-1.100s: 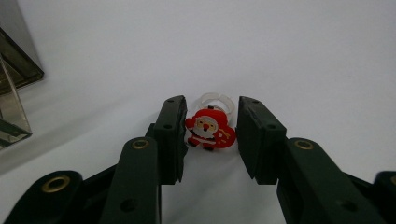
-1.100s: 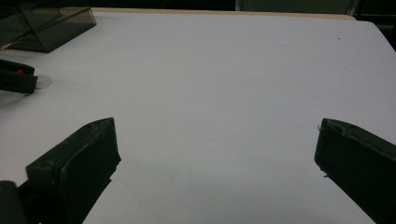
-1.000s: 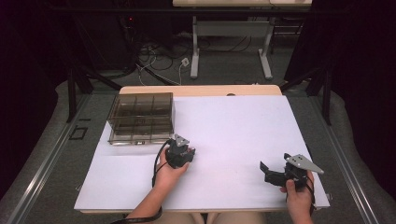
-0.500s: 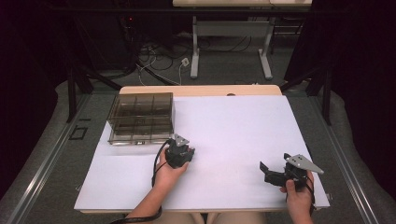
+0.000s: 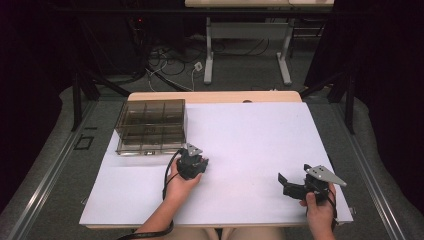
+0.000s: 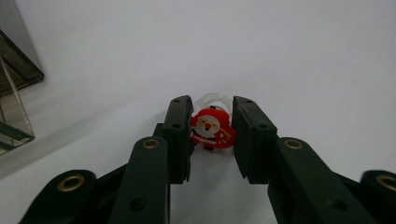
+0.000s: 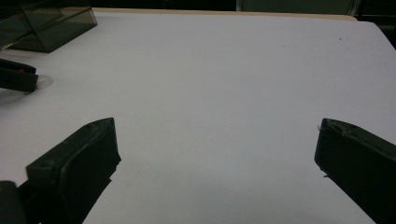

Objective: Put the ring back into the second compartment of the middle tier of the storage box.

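A small red Santa ring (image 6: 211, 130) with a clear plastic band lies on the white sheet. My left gripper (image 6: 212, 123) is shut on it, one black pad against each side of the Santa figure. From above, the left gripper (image 5: 192, 162) rests on the sheet just below the box's right corner, with a hand behind it. Near the front right of the table, my right gripper (image 5: 289, 185) points left. Its jaws stand wide open (image 7: 217, 154) with only bare sheet between them. The left gripper (image 7: 16, 77) also appears far off in the right gripper view.
A smoky transparent box (image 5: 152, 125) with several compartments stands at the back left of the white sheet (image 5: 250, 130); its corner shows close by (image 6: 14, 93) and farther off (image 7: 46, 23). Beyond the table are desk legs and floor cables.
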`<state>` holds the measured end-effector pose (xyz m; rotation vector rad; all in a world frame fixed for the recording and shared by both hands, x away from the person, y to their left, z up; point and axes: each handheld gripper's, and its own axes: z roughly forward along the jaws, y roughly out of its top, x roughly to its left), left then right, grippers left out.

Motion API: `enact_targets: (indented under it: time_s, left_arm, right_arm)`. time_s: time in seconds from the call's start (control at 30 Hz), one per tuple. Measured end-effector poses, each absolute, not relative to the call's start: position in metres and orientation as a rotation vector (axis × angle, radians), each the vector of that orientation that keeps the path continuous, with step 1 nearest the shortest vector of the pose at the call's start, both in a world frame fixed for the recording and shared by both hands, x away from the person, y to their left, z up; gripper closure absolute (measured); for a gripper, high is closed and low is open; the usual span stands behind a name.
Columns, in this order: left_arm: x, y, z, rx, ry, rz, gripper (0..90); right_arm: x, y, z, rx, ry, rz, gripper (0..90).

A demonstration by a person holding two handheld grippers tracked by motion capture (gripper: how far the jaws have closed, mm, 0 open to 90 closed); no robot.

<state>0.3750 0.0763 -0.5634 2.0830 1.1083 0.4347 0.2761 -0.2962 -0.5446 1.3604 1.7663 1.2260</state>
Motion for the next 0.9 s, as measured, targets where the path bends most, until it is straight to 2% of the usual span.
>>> enact_targets:
  time_s: [0.9]
  left_arm:
    - [0.386,0.085,-0.529,1.995,1.122,0.471,68.3]
  right_arm:
    - [0.277,-0.295,-0.546,1.362,1.769,1.229,0.0]
